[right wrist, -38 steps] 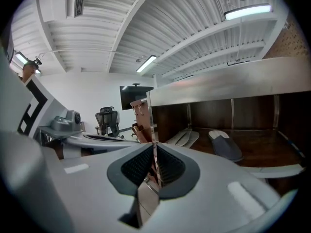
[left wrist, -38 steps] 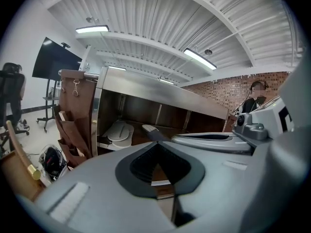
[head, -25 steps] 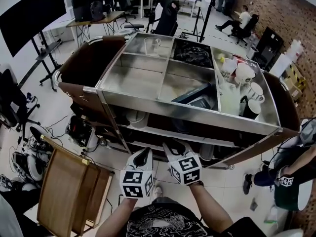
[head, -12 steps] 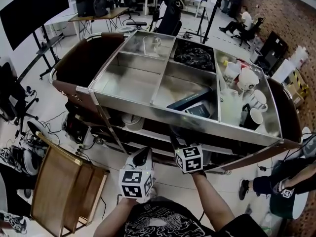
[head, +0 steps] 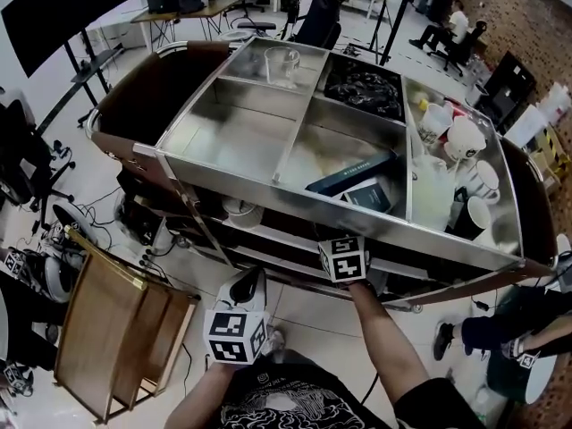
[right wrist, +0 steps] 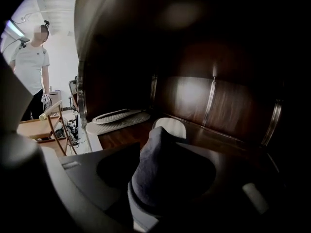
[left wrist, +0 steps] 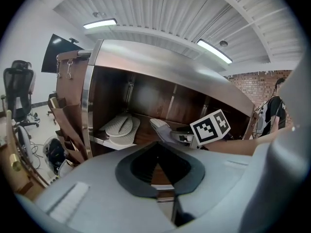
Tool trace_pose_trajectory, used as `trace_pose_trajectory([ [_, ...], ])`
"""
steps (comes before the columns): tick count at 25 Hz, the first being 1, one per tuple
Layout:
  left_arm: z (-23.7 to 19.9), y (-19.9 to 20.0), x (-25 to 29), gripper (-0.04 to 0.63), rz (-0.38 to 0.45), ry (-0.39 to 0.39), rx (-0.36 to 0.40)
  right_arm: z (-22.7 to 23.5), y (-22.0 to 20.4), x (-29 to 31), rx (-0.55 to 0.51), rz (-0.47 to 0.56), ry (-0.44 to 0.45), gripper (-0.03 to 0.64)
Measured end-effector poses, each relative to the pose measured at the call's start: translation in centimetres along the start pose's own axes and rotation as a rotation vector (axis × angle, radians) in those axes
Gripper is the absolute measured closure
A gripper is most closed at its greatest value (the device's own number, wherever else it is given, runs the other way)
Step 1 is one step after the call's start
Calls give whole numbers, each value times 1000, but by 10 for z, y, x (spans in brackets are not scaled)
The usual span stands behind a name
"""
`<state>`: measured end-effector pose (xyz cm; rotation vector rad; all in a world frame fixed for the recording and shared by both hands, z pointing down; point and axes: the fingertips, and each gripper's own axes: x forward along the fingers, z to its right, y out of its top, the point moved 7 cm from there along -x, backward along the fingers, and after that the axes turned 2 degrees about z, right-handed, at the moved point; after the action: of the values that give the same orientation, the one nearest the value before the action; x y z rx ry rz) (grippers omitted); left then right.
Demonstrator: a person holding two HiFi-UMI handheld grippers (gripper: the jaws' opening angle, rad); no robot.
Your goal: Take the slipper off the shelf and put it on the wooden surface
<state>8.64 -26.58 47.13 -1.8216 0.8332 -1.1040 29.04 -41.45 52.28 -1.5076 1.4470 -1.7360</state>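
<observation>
A grey slipper [right wrist: 155, 149] lies on the dark wooden shelf [right wrist: 126, 135] of the cart, its toe upper rising between my right gripper's [right wrist: 160, 178] jaws. Those jaws are opening around it. In the left gripper view the same slipper [left wrist: 163, 129] sits just left of the right gripper's marker cube [left wrist: 210, 126]. From the head view only that cube [head: 343, 259] shows, below the cart's steel top [head: 268, 186]. My left gripper [head: 249, 285] hangs in front of the cart, shut and holding nothing. The slatted wooden surface [head: 112, 329] stands at the lower left.
A pair of white slippers [left wrist: 119, 126] lies at the shelf's left end. The top tray holds a glass jug [head: 281, 61], dark cloth [head: 362, 92], books [head: 353, 175] and mugs [head: 460, 141]. Office chairs, cables and seated people surround the cart; a person [right wrist: 31, 67] stands beside the wooden surface.
My right gripper has gone forward under the cart's steel top, into the shelf. The left gripper has dropped back a little toward me.
</observation>
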Motion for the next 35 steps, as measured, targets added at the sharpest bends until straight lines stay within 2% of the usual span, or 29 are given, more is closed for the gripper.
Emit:
trace_pose_trajectory([
  [8,-9,0,1,591,1,29,-18,8,-6,26,-46,-83,-17,446],
  [14,-10,-1,1,591,-3,40,-22,4,-9,25,-78,-92,-41,558],
  [17,-12,0,1,591,-2,43,-24,4,-9,23,-80,-87,-38,590],
  [35,-14,2,-2,591,15,26,-9,-36,12,-22,-87,4,0,600],
])
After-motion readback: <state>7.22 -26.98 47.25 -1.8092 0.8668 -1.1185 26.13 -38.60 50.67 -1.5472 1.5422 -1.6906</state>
